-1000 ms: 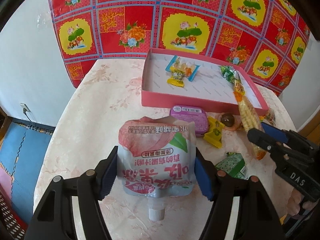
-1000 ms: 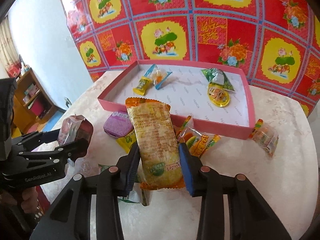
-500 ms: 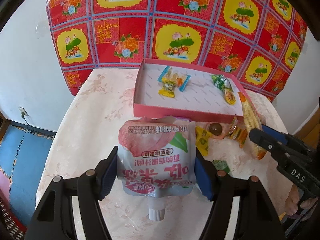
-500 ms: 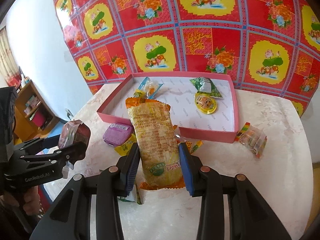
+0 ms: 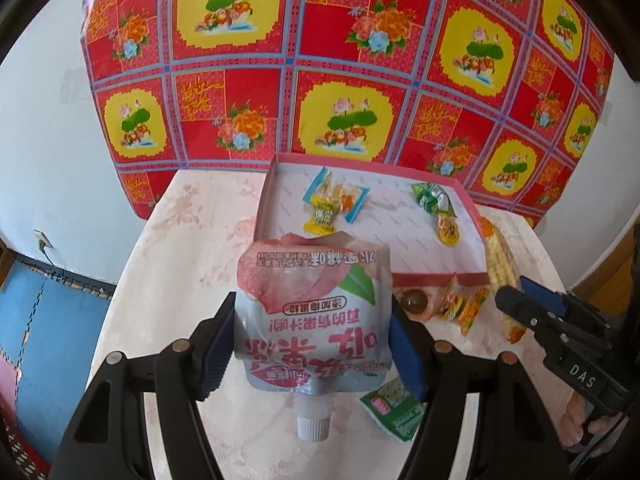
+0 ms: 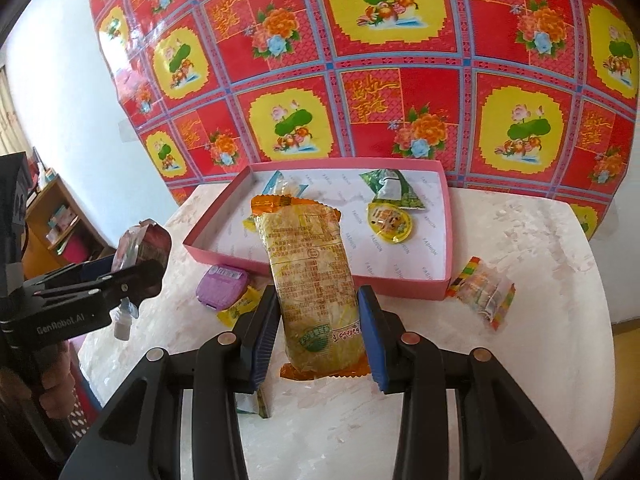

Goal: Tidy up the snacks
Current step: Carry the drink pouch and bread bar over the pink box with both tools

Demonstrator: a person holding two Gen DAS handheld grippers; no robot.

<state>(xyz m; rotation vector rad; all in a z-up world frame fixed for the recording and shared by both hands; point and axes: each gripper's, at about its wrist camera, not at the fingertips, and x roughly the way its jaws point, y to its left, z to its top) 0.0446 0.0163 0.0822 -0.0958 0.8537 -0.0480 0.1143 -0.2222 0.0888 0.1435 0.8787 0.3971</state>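
Left gripper [image 5: 312, 344] clamped on peach drink pouch [image 5: 314, 312], pouch upside down between blue pads, white cap toward camera, held in front of pink tray [image 5: 436, 278]. Right gripper [image 6: 318, 336] clamped on yellow snack pack [image 6: 312, 280], pack upright, top overlapping tray's near wall. Pouch print: Chinese characters, inverted. Tray liner reads "FASHION". Left gripper body marked "GenRobot.AI"; right marked "DAS". Purple case [image 6: 222, 288] on table just before tray.

Box [image 6: 408, 280] on table [image 6: 540, 360], snacks [image 6: 390, 218] inside
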